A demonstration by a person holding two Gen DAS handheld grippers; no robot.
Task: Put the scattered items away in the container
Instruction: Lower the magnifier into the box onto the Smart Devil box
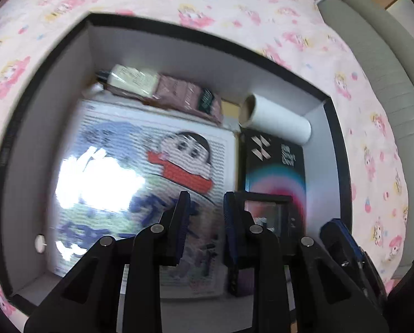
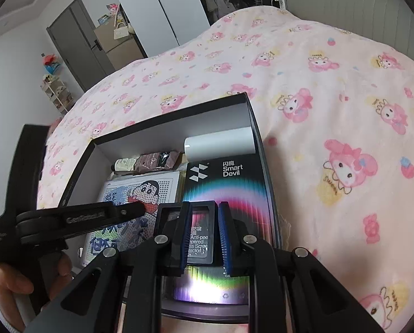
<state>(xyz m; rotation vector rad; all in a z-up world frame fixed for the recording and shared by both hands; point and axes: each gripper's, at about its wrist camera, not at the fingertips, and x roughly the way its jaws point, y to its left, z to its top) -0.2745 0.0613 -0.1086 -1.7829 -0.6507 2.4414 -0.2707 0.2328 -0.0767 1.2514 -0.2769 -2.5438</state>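
Observation:
A black-rimmed box point(image 1: 179, 34) with grey inner walls lies on the bed; it also shows in the right wrist view point(image 2: 258, 138). Inside lie a cartoon-boy pack point(image 1: 140, 172), a black Smart Devil box point(image 1: 276, 161), a white paper roll point(image 1: 276, 120), a brown packet point(image 1: 184, 94) and a small bottle point(image 1: 132, 79). My left gripper point(image 1: 205, 208) hangs open and empty above the cartoon pack. My right gripper point(image 2: 204, 222) is open over the Smart Devil box point(image 2: 229, 177), its fingers either side of a small black frame point(image 2: 198, 238) lying there; its fingertip also shows in the left wrist view point(image 1: 340, 238).
The box sits on a pink cartoon-print blanket point(image 2: 331, 88). A grey padded headboard point(image 1: 387, 63) runs along the right. A small white round thing point(image 1: 39, 242) lies by the box's left wall. A door and shelves point(image 2: 68, 55) stand far behind.

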